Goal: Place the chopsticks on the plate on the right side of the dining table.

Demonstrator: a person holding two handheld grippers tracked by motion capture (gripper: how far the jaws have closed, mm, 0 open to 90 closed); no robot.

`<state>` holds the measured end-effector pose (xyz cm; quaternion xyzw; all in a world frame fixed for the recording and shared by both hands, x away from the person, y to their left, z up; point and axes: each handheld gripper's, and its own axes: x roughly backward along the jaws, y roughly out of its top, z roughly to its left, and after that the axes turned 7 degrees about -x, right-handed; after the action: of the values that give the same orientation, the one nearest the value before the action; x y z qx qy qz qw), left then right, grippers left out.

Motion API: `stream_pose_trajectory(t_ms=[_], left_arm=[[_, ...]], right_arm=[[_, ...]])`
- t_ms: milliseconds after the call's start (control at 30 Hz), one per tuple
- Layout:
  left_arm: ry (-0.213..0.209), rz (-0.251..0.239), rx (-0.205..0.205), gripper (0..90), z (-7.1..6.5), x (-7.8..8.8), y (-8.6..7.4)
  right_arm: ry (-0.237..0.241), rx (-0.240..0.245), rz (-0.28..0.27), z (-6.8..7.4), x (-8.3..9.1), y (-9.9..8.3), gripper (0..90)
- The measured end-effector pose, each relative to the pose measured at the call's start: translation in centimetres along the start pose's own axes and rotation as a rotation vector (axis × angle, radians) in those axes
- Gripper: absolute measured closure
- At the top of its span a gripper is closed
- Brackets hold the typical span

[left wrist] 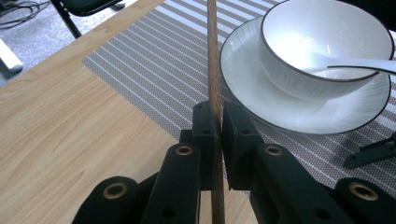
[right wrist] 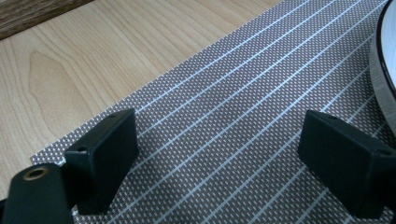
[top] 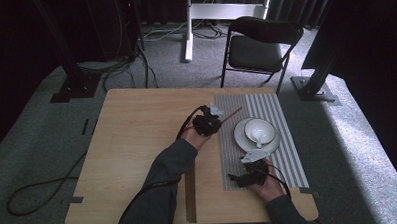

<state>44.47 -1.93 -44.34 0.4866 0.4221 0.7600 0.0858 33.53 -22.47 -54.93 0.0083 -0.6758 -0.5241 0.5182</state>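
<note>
My left gripper is shut on a thin brown wooden chopstick, which runs up between its jaws and out over the striped grey placemat. From above, the left gripper sits at the mat's left edge with the chopstick slanting up and right. Just right of the chopstick stands a white bowl on a white plate, with a white spoon in it. My right gripper is open over the placemat near the plate's front, with nothing between its jaws.
The placemat covers the right part of the wooden table. Dark wooden strips lie along the table near its front edge. A black folding chair stands beyond the table. Cables run over the floor at left.
</note>
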Motion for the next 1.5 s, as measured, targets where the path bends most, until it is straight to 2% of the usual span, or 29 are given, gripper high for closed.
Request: stream_pose_trajectory(t_ms=[867, 1167, 1500], left_arm=[[-0.016, 0.008, -0.017, 84.1, -0.5, -2.6, 1.5], [-0.019, 0.001, -0.029, 84.1, -0.6, -3.1, 2.1], [-0.024, -0.004, -0.022, 84.1, -0.4, -3.6, 2.7]], right_arm=[[0.001, -0.001, -0.001, 0.0, 0.0, 0.0, 11.1], [0.001, 0.000, -0.001, 0.0, 0.0, 0.0, 11.1], [0.001, 0.000, -0.001, 0.0, 0.0, 0.0, 11.2]])
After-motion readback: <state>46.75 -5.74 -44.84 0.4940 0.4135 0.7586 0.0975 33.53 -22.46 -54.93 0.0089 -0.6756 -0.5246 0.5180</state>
